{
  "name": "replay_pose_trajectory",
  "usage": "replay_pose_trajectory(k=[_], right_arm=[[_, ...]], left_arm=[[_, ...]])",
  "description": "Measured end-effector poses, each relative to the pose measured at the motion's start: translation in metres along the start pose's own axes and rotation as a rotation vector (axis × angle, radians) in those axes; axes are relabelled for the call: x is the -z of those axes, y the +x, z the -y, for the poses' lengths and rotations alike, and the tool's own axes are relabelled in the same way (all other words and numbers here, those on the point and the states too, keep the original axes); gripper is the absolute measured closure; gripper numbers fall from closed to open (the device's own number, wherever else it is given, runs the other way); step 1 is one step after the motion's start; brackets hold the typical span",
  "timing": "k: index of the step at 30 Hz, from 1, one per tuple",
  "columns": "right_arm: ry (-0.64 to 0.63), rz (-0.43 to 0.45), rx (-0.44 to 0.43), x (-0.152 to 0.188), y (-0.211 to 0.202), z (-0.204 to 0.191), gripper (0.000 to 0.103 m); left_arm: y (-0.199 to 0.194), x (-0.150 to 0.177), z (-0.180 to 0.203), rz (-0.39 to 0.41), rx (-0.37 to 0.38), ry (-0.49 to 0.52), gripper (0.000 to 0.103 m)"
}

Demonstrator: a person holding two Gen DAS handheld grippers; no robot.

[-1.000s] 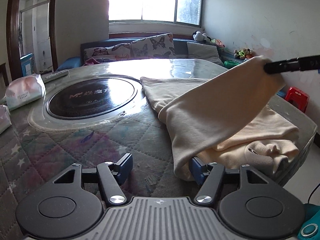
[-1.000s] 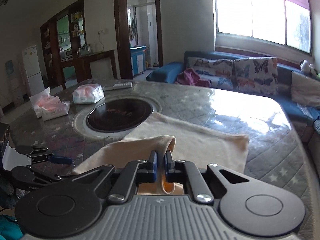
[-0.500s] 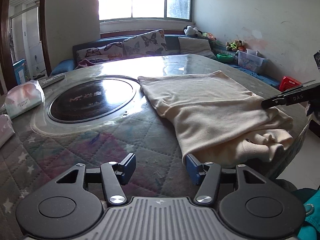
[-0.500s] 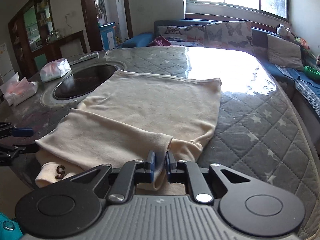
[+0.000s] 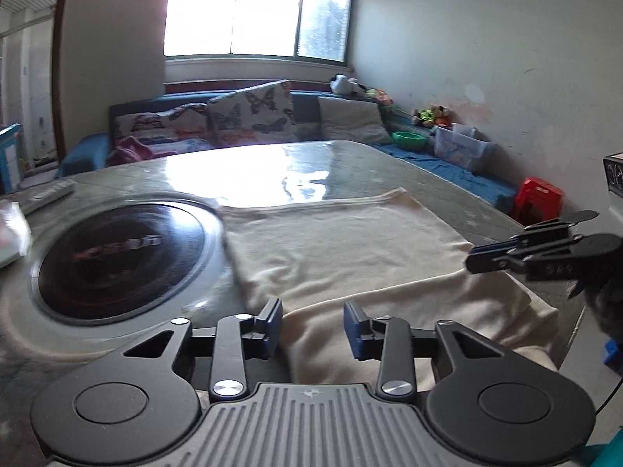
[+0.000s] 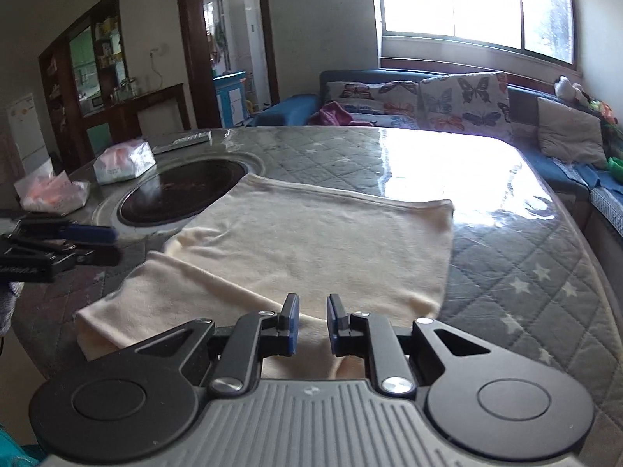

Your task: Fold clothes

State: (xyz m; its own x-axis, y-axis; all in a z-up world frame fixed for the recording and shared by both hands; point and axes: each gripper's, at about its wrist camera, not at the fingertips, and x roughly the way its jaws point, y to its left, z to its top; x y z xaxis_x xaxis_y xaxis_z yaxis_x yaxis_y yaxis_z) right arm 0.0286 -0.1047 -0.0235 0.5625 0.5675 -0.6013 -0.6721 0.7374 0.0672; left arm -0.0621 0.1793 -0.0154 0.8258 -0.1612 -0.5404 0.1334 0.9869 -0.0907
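My cream garment (image 6: 311,249) lies flat on the quilted table (image 6: 525,272), its near part folded over so a doubled band runs across in front of me. Seen from my right tool, the long axis runs from the near edge of the table away toward the window, with the far hem a straight line across the table and the near fold slanting down toward the left. From my left tool the same cloth (image 5: 350,257) stretches from just beside the round black hob (image 5: 117,260) out to the right edge of the table. It is plain, pale cream, soft knit, with a few shallow wrinkles and a stitched hem at the far end; I see no print on the face that shows.

There is reddish lettering on the hob, but it is blurred and I cannot read it. Two soft tissue packs (image 6: 122,161) sit beyond the hob; their print is too small to make out.

My left tool (image 5: 313,327) has just been closing, yet its jaws stand apart over the near fold with cloth under the gap, not pinched. My right tool (image 6: 312,325) has just been opening a little: a narrow gap shows, hovering over the near edge of the garment, gripping nothing.
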Motion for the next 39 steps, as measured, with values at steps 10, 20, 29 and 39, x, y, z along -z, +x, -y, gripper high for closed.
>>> replay_pose_trajectory(k=[10,20,29,39], right_arm=[[0.015,-0.014,-0.013,0.013,-0.01,0.008,0.089],[-0.019,-0.044,-0.001,0.028,-0.023,0.003,0.089],[-0.062,-0.058,-0.027,0.038,-0.027,-0.007,0.089],[-0.058,-0.055,-0.033,0.038,-0.037,-0.009,0.088]], left_arm=[[0.015,0.005,0.003,-0.015,-0.001,0.035,0.077],[0.005,0.011,0.015,-0.031,-0.009,0.121,0.076],[-0.039,0.032,0.039,-0.055,0.032,0.301,0.063],[-0.049,0.067,0.075,-0.014,0.115,0.507,0.057]])
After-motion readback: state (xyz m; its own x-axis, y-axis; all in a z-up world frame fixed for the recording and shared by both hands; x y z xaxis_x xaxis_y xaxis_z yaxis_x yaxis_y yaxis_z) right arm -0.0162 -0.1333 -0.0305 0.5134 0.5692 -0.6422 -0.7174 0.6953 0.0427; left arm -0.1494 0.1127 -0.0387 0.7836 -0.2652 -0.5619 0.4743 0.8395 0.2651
